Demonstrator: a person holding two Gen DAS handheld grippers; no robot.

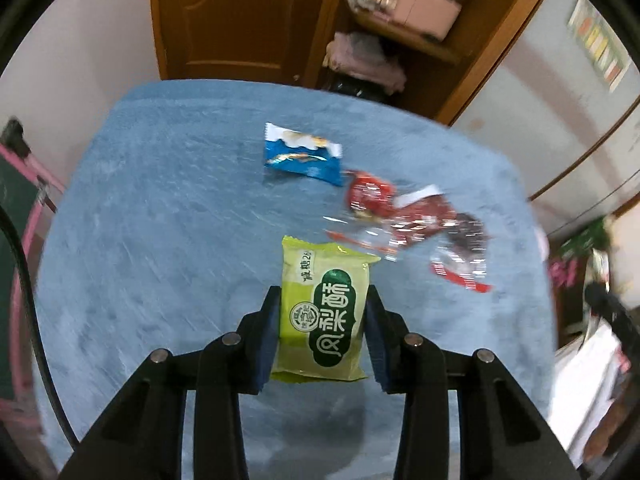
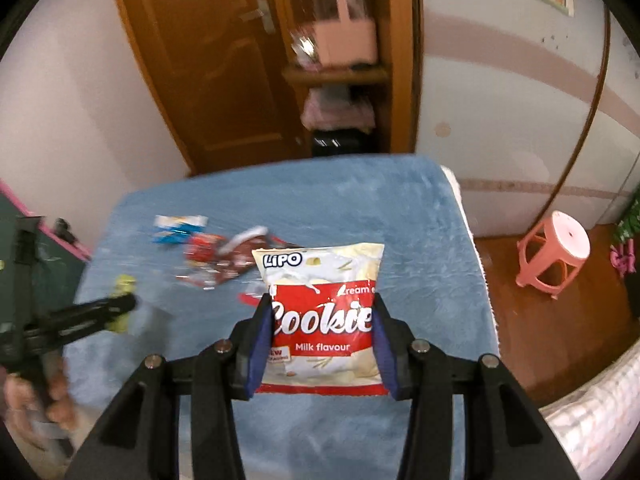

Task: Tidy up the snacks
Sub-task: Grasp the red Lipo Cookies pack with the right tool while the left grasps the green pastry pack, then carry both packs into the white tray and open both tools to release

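1. The left gripper [image 1: 322,334] has its fingers clamped on the green pastry packet [image 1: 324,312], low centre, above the blue-covered desk [image 1: 160,208]; the slick wrapper could slip out.
2. The right gripper [image 2: 320,344] has its fingers clamped on the cookie bag [image 2: 322,312]; squeezing may crush the cookies.
3. Both sit near the loose red wrappers [image 1: 404,216] and blue packet [image 1: 304,156], mid-frame; a low pass could scatter them.

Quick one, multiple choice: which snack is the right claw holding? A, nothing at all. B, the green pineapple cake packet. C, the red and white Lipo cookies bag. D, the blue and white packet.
C: the right claw is closed on the Lipo cookies bag, while the green packet sits in the left claw and the blue packet lies on the blue cloth.
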